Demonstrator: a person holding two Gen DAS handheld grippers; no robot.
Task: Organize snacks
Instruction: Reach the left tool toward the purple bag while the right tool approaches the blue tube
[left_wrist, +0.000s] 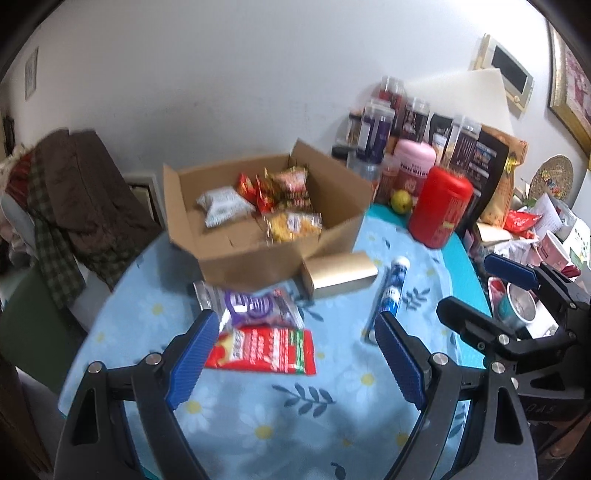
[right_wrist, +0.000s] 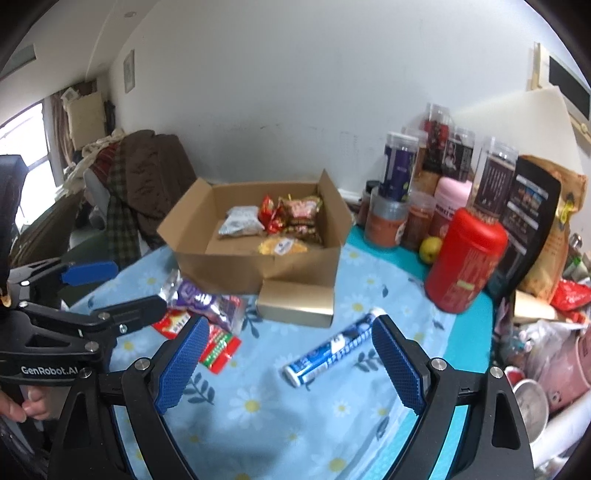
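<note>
An open cardboard box (left_wrist: 258, 254) (right_wrist: 221, 269) stands on the blue flowered tablecloth (left_wrist: 295, 413) with several snack packets inside. In front of it lie a purple packet (left_wrist: 258, 306) (right_wrist: 199, 299), a red packet (left_wrist: 266, 350) (right_wrist: 218, 349), a gold carton (left_wrist: 340, 275) (right_wrist: 295, 304) and a blue-and-white tube (left_wrist: 391, 291) (right_wrist: 332, 347). My left gripper (left_wrist: 297, 317) (right_wrist: 139, 286) hangs open above the red and purple packets. My right gripper (right_wrist: 291, 323) (left_wrist: 464, 283) hangs open over the tube. Neither holds anything.
A red canister (left_wrist: 441, 206) (right_wrist: 465, 258), a pink jar (left_wrist: 415, 162), a yellow-green fruit (right_wrist: 430, 249) and tall jars (right_wrist: 400, 166) crowd the table's back right. Cups and wrappers (right_wrist: 554, 369) pile at the right edge. Clothes drape over a chair (left_wrist: 85, 192) at left. A person's hand (right_wrist: 22, 406) grips the left tool.
</note>
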